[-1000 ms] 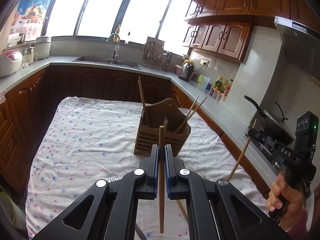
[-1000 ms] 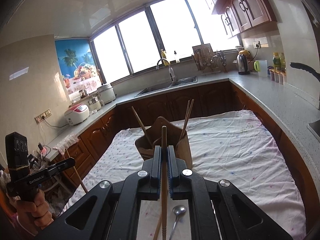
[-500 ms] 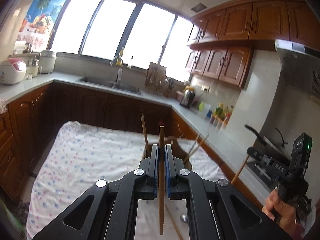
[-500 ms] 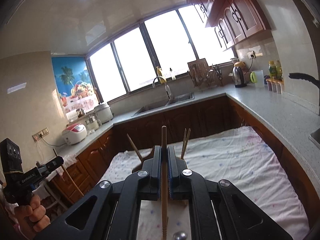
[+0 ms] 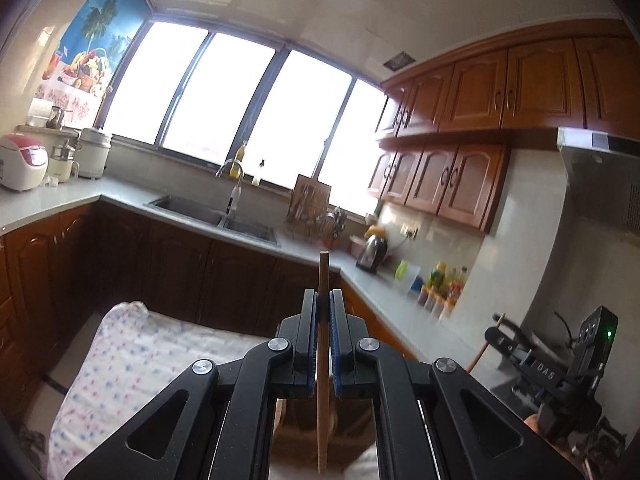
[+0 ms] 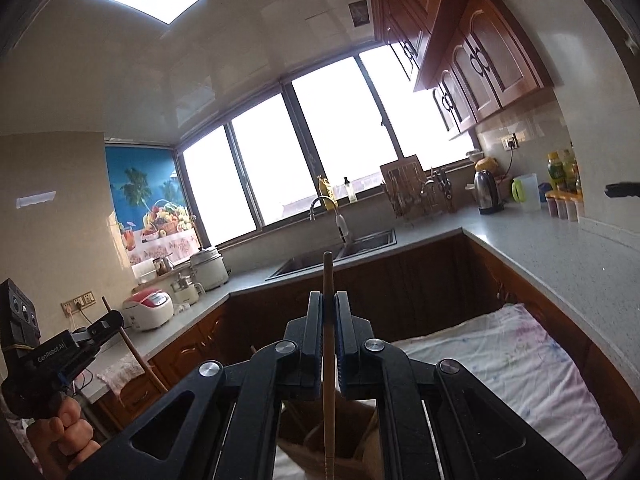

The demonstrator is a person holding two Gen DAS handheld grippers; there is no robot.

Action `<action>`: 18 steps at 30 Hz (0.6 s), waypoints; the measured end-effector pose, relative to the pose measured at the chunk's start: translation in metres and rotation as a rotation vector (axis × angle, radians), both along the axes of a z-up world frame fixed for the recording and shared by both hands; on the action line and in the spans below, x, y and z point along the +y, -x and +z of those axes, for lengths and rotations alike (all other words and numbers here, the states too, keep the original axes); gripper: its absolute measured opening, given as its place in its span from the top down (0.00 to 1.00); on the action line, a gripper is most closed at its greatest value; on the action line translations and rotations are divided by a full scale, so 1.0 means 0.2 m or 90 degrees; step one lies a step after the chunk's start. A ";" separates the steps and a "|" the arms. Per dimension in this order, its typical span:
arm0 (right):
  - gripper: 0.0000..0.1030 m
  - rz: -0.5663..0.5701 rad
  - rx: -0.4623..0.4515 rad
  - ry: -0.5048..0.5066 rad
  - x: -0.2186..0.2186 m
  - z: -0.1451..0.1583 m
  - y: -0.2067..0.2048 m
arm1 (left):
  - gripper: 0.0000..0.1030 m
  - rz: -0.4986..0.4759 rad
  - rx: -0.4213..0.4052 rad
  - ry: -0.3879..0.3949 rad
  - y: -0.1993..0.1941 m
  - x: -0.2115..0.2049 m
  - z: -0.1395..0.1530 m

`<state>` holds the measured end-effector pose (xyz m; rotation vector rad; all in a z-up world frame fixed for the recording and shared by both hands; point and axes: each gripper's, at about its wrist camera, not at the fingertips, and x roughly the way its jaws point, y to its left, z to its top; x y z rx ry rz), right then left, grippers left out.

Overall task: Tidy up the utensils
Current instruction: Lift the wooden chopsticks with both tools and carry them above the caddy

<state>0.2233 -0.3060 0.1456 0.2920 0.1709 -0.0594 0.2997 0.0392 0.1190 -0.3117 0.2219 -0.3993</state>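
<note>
Left tongs (image 5: pixel 322 304) clamped on a chopstick (image 5: pixel 322 360), stick standing upright between the blue pads, tip poking above them, lower end hanging over the wooden holder (image 5: pixel 296 420), which peeks out low behind the black arms. Right tongs (image 6: pixel 328 308) clamped on a second chopstick (image 6: pixel 328 360), also upright, its lower end over the holder's (image 6: pixel 352 440) open top. The holder sits on the counter (image 5: pixel 132 352) with the flowered cloth, near both cameras and mostly hidden. In the left view the right tongs show at the far right edge, gripping their stick (image 5: pixel 486 346) at a slant; in the right view the left tongs show at the left edge with a hand (image 6: pixel 60 440) round the grip and their stick (image 6: pixel 132 352) tilted too. Beyond: sink (image 5: pixel 216 216) under the bright windows, kettle (image 5: pixel 372 252) in the right corner, rice cooker (image 5: pixel 20 160) far left, cabinets (image 5: pixel 500 92) up on the right
</note>
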 end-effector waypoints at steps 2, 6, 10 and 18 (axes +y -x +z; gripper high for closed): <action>0.95 0.005 -0.015 0.000 -0.01 0.00 -0.04 | 0.97 0.003 -0.007 0.006 -0.07 -0.03 -0.02; 0.95 -0.006 -0.025 0.012 -0.03 -0.03 -0.11 | 0.97 0.004 -0.011 0.013 -0.21 -0.05 -0.08; 0.95 -0.012 -0.025 0.019 -0.05 -0.07 -0.15 | 0.97 0.010 -0.020 0.008 -0.32 -0.09 -0.15; 0.95 -0.027 -0.010 0.001 -0.09 -0.24 -0.22 | 0.97 0.036 -0.002 0.002 -0.47 -0.18 -0.34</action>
